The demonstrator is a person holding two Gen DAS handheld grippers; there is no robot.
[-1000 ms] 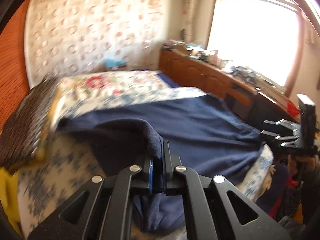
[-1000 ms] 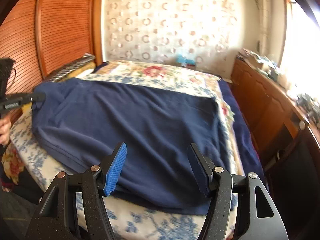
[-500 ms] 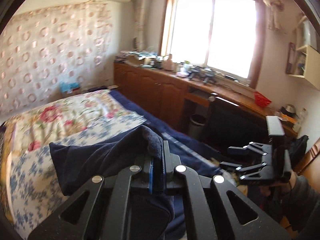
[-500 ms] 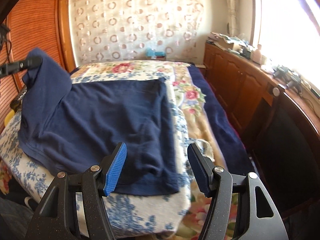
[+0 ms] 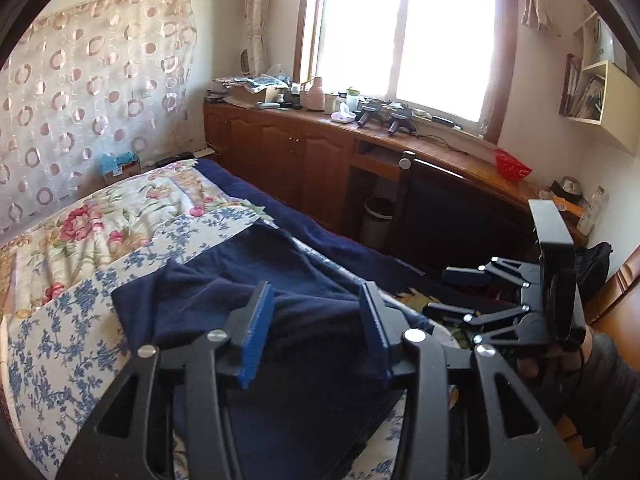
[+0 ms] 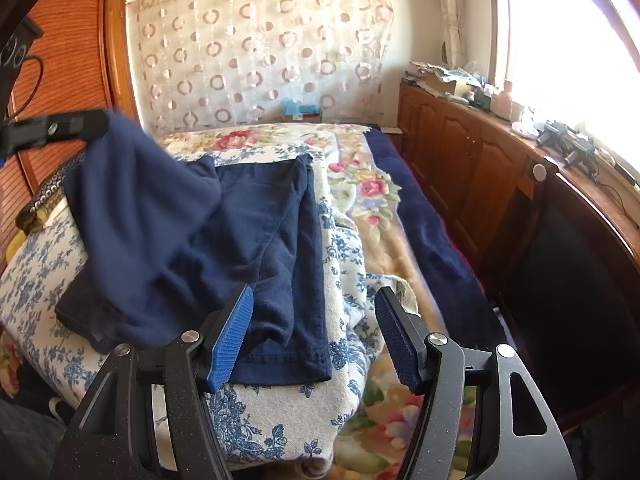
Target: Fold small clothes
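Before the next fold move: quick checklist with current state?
1. Left gripper released: ok. The jaws stand wide apart, with nothing between the pads.
2. Right gripper free to grasp: ok. It is open and empty, and sits at the near hem.
3. Garment lying flat: not ok. The folded-over layer is bunched and rises toward the left gripper.
4. Fabric clear of the left fingers: cannot tell. The right wrist view is blurred there.
5. Garment fully on the bed: ok. The near hem lies on the sheet, just short of the edge.
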